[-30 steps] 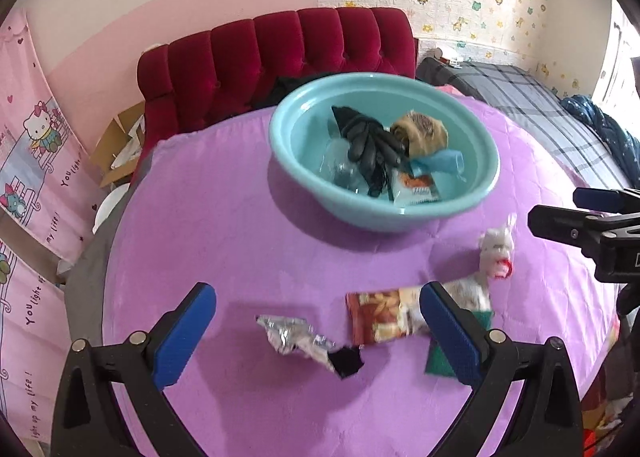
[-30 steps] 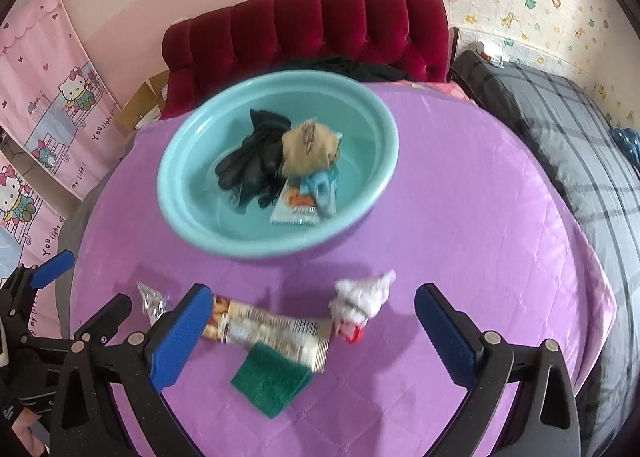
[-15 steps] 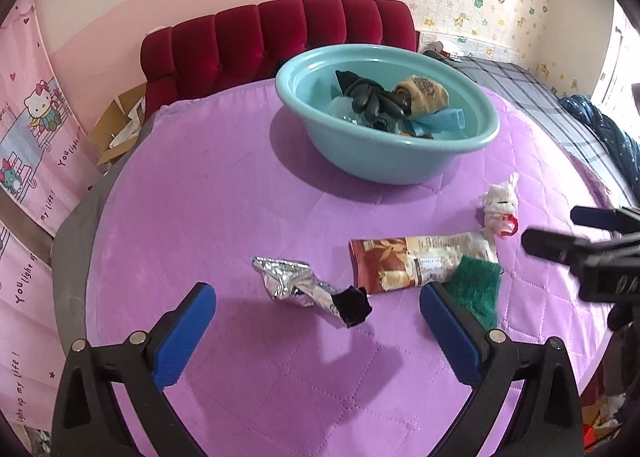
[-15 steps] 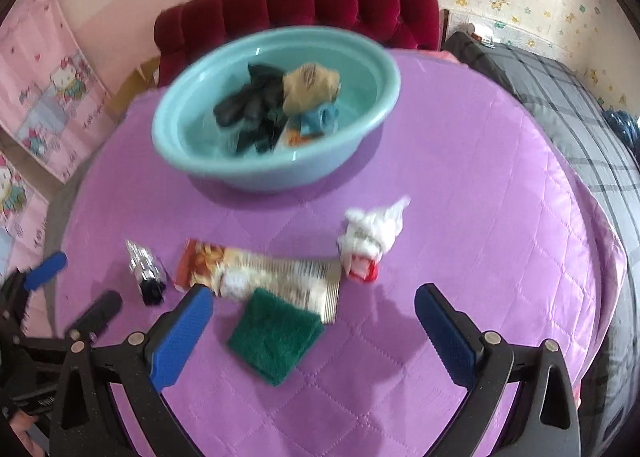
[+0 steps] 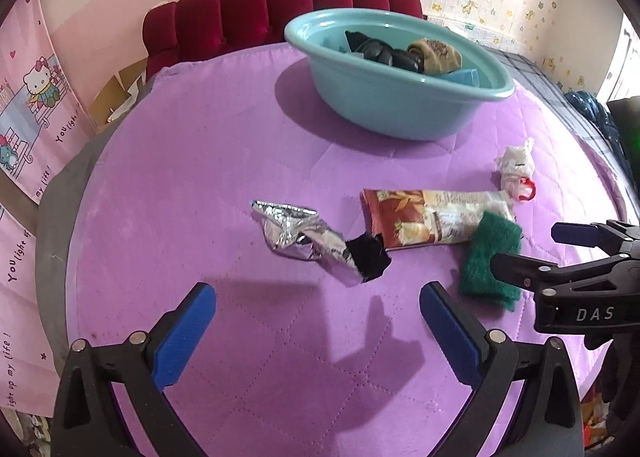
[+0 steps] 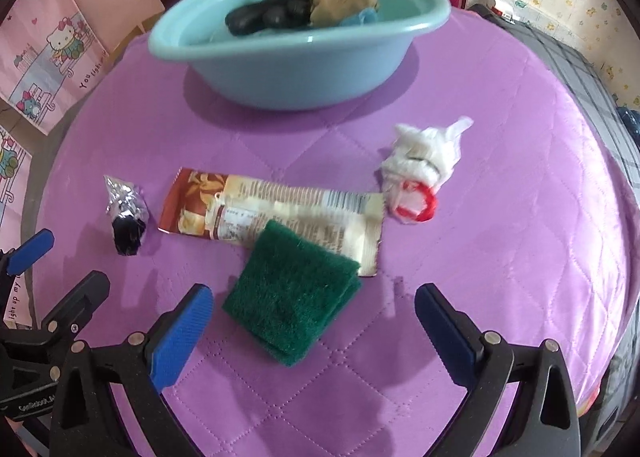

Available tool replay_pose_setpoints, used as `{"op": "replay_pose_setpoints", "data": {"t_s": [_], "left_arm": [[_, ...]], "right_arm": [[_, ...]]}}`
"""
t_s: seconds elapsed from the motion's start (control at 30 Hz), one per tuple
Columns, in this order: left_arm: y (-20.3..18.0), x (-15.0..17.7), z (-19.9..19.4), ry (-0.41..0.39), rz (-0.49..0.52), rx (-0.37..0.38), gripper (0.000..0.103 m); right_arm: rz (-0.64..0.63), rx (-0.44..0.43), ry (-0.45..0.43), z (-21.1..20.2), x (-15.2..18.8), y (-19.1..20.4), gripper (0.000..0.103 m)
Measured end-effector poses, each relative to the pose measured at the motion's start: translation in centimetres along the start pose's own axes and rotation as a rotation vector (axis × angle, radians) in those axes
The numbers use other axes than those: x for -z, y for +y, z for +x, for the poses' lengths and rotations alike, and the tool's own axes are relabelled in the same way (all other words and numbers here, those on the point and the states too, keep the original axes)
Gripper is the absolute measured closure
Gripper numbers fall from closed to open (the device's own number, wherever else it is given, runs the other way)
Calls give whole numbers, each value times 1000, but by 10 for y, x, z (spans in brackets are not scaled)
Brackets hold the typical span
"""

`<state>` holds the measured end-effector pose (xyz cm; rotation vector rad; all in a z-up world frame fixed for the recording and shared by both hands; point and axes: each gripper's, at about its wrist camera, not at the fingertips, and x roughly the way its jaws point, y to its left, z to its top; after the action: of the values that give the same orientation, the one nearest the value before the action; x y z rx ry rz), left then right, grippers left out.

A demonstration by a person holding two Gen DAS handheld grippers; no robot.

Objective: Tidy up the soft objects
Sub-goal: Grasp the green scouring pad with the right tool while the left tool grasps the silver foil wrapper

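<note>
left gripper (image 5: 316, 323): jaws spread wide, holding nothing
right gripper (image 6: 310, 321): same deal, wide apart, empty

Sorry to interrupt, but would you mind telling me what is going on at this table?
A person holds two open grippers low over the purple quilted table, neither gripping anything. The right gripper faces the green scouring pad; the left gripper faces the crumpled foil wrapper. The teal basin already holds black gloves.
</note>
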<state>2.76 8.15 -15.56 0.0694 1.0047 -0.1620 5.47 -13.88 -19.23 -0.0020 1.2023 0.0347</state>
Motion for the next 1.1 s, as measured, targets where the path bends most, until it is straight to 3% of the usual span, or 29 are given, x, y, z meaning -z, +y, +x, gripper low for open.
{"op": "replay_pose_setpoints", "data": {"t_s": [0.37,0.43,0.5,0.53,0.6,0.63,1.1], "left_arm": [[12,4,11,19,-46,-5,0],[11,5,11,18,-46,-11,0],[10,4,12,17,-45,-11,0],[10,4,13,18,-48,-11,0],[11,3,14,17,-56,-6,0],[10,2,14,18,-59,-4,0],[4,-18,35,27,-106,25,0]], "right_arm": [[-11,-3,39,32,4,17,0],[-20,-4,36,35,3,20,12],[-33,14,32,37,5,21,44],[-40,11,26,38,7,23,50],[-49,-5,17,38,9,25,89],[-51,-6,13,37,9,25,95],[-50,-34,-49,6,8,8,98]]}}
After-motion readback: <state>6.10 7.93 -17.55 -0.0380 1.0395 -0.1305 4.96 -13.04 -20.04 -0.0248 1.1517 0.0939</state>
